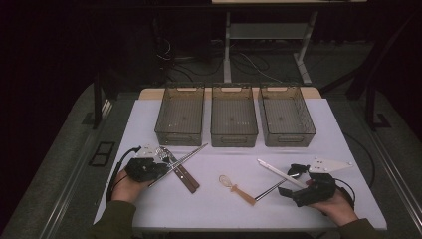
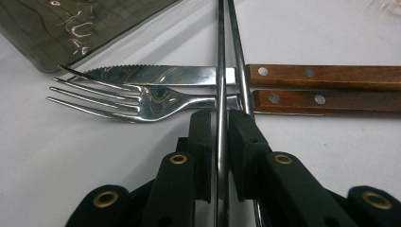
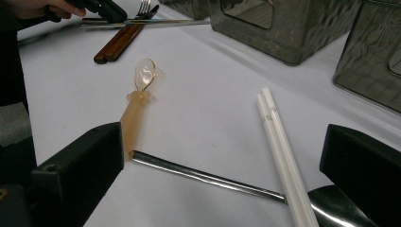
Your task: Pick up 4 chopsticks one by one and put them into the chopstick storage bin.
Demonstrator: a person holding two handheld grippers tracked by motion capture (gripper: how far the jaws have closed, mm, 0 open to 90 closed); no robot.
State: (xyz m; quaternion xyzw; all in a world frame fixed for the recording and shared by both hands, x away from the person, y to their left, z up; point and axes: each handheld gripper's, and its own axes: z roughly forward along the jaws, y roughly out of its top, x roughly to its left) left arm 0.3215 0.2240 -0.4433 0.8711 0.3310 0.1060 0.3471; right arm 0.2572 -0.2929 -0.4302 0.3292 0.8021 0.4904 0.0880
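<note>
On the table, near edge, both hands in play:

Left gripper (image 1: 160, 162): clenched on the metal chopsticks (image 2: 221, 71), one rod pinched between the black pads, the second lying just beside the right pad.
Metal chopsticks, place: left part of the table, slanting from the left hand up toward the left bin (image 1: 180, 113), crossing over the fork (image 2: 137, 100) and the knife (image 2: 156, 74).
Fork and knife: side by side on the cloth, wooden handles touching, steel ends near the left bin's corner.
Right gripper (image 1: 293, 180): released, jaws standing wide, nothing pressed between the pads.
Between those jaws: a steel spoon (image 3: 208, 178) flat on the surface, its handle running toward the amber spoon (image 3: 137, 101), with the white chopsticks (image 3: 281, 146) lying across its neck.
Amber spoon: middle of the table, translucent, bowl pointing away from the right gripper, well apart from the fork and knife.
Surface: white covering (image 1: 219, 209), smooth, bare along the near edge between the two hands.
Bins: three smoky see-through tubs in a row at the far side, left, middle bin (image 1: 234, 117) and right bin (image 1: 286, 115), close together, nothing visible inside.
Room: dark all round, grey floor (image 1: 64, 149), a white table frame (image 1: 263, 35) beyond with cables looping under it.
Person: dark green sleeves at the bottom of the high view.
</note>
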